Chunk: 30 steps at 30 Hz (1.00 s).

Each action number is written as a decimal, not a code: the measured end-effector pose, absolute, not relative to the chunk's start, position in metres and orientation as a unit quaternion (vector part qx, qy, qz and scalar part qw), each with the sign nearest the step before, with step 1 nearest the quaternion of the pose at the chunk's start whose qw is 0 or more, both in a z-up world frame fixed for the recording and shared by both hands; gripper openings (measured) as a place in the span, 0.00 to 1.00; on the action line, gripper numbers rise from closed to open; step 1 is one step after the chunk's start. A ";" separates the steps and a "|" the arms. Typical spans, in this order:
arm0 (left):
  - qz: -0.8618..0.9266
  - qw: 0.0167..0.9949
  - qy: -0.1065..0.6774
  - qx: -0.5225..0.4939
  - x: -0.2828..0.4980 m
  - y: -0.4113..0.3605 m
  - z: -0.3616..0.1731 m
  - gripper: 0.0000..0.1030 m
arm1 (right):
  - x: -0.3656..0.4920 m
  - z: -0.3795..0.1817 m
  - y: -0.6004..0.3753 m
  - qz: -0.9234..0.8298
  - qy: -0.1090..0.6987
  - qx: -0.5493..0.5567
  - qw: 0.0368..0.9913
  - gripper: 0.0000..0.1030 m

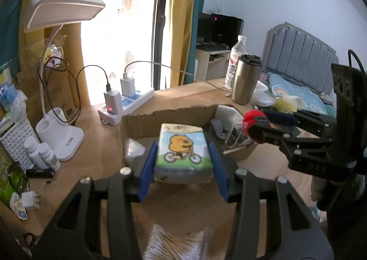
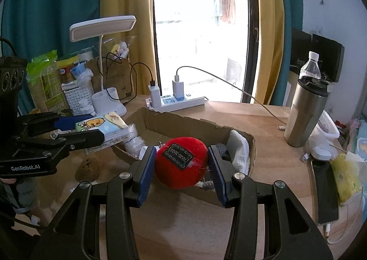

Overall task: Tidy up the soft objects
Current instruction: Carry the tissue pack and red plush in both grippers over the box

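Note:
My left gripper (image 1: 183, 159) is shut on a tissue pack (image 1: 182, 152) printed with a yellow chick on a bicycle, held above the near edge of an open cardboard box (image 1: 169, 115). My right gripper (image 2: 181, 163) is shut on a red plush ball (image 2: 181, 161) with a black label, held over the box's front wall (image 2: 197, 193). In the right wrist view the left gripper (image 2: 78, 131) holds the tissue pack (image 2: 101, 125) at the box's left edge. In the left wrist view the right gripper (image 1: 259, 125) holds the red plush (image 1: 251, 116) at the box's right. White cloth (image 2: 239, 149) lies inside the box.
On the wooden desk stand a white lamp (image 2: 103, 28), a power strip with chargers (image 2: 176, 99), a steel tumbler (image 2: 305, 113), a water bottle (image 2: 310, 66), a phone (image 2: 325, 188) and a white basket (image 2: 78, 97). A brown fuzzy lump (image 2: 88, 168) lies left of the box. Cotton swabs (image 1: 176, 244) lie below my left gripper.

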State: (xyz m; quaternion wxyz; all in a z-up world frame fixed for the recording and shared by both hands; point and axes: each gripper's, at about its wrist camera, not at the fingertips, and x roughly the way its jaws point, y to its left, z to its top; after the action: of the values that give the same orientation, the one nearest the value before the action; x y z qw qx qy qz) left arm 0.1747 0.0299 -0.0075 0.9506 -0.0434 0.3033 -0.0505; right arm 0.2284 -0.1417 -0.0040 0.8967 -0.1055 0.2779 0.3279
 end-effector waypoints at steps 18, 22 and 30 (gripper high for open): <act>-0.044 0.943 0.327 -0.048 0.224 0.034 -0.026 0.47 | 0.270 -0.031 -0.135 0.339 0.304 -0.092 0.885 0.47; -0.041 0.941 0.334 -0.046 0.235 0.033 -0.032 0.47 | 0.277 -0.036 -0.132 0.345 0.307 -0.088 0.883 0.47; -0.036 0.935 0.350 -0.046 0.261 0.029 -0.046 0.47 | 0.292 -0.048 -0.132 0.352 0.318 -0.078 0.877 0.47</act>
State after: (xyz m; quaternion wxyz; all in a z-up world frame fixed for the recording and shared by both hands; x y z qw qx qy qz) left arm 0.2611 0.0287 -0.0463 0.9349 -0.0462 0.3499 -0.0361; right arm 0.2923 -0.1317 -0.0477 0.8770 -0.0782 0.3175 0.3520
